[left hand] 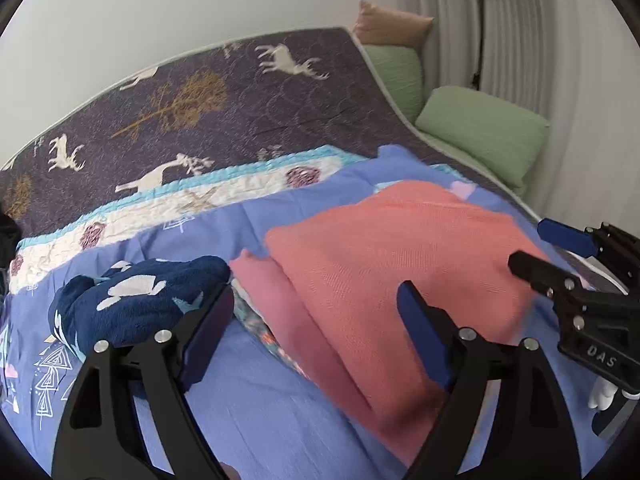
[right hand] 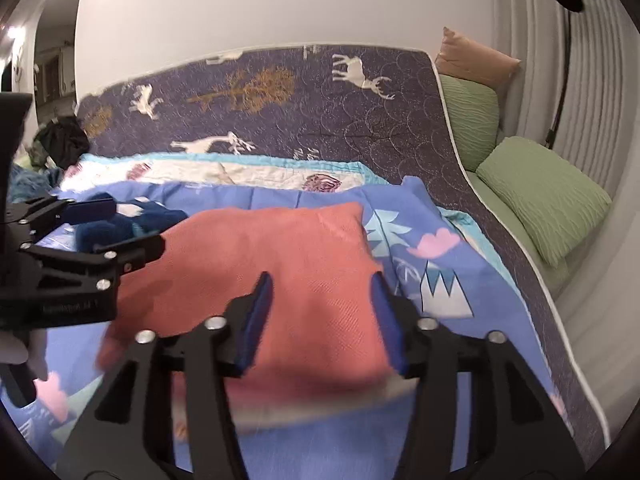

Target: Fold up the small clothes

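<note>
A folded coral-pink garment (left hand: 384, 264) lies on the blue patterned sheet (left hand: 260, 412), on top of a patterned cloth whose edge shows beneath it. In the right wrist view the garment (right hand: 280, 264) lies straight ahead. My left gripper (left hand: 316, 304) is open and empty, just above the garment's near left edge. My right gripper (right hand: 320, 292) is open and empty, with the garment's near edge below its fingers. Each gripper shows in the other's view: the right one (left hand: 532, 244) and the left one (right hand: 124, 224), both open. A dark blue fleece garment (left hand: 136, 304) with white shapes lies bunched to the left.
The blue sheet lies on a bed with a purple deer-print quilt (left hand: 240, 100) and a white and turquoise quilt (left hand: 120, 220). Green pillows (right hand: 540, 196) and a tan pillow (right hand: 472, 56) sit at the right by a white curtain. A pile of dark clothes (right hand: 60, 140) lies far left.
</note>
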The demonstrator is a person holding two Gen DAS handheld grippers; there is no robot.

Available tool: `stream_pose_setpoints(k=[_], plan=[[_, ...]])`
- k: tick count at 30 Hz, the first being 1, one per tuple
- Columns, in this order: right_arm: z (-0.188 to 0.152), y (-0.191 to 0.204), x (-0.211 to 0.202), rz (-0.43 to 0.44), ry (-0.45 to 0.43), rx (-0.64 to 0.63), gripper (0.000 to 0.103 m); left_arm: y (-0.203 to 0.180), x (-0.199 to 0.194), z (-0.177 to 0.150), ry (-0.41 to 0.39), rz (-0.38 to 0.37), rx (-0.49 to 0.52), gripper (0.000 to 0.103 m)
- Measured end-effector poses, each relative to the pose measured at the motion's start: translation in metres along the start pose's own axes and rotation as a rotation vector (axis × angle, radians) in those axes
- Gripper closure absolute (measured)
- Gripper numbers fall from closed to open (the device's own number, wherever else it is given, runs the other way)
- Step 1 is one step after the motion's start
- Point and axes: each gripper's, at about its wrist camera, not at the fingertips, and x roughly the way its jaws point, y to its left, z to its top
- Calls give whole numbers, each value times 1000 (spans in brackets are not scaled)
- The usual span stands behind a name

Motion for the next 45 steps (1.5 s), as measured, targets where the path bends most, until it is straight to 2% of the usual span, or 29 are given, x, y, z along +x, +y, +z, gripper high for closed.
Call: stream_pose_setpoints(k=[1,3,5,7,10,15,20,24,27,32,39,45], plan=[[-3,-3,-9,3,-9,11,43,-4,-12,-3,-14,-16,4,12],[-14,-2,-39,-26,-30,28,27,-9,-33,-10,-35,-50,4,12],[-28,1,-68,-70,-50,26,17,-14,-59,-21,-60,-82,2,10],[-39,7,-91,-92,-71,7,15,-18,-80,-32,-76,-82,7,1],[-60,18,-131,-96,-100,4,10,-26,-117,-51,-104,-60,16,1],[-97,27,-195,-3,-146,83,3,-37,-171,-83,-138,-38,23,1],[-129,37,-247,13,-171,110,2,-53,-227,-116,-179,-37,48,1],[-143,35,-271,51,-137,219,2,-60,-259,-136,-195,16,37,1],[-150,41,-290,46,-145,236,2,-63,-278,-151,-187,65,22,1],[-156,53,-315,16,-158,233,2,-57,-301,-165,-185,17,-29,1],[-160,63,-335,-16,-149,238,2,-59,-324,-179,-195,0,-41,1],[-164,67,-343,-10,-133,256,2,-61,-329,-187,-180,-13,-49,1]])
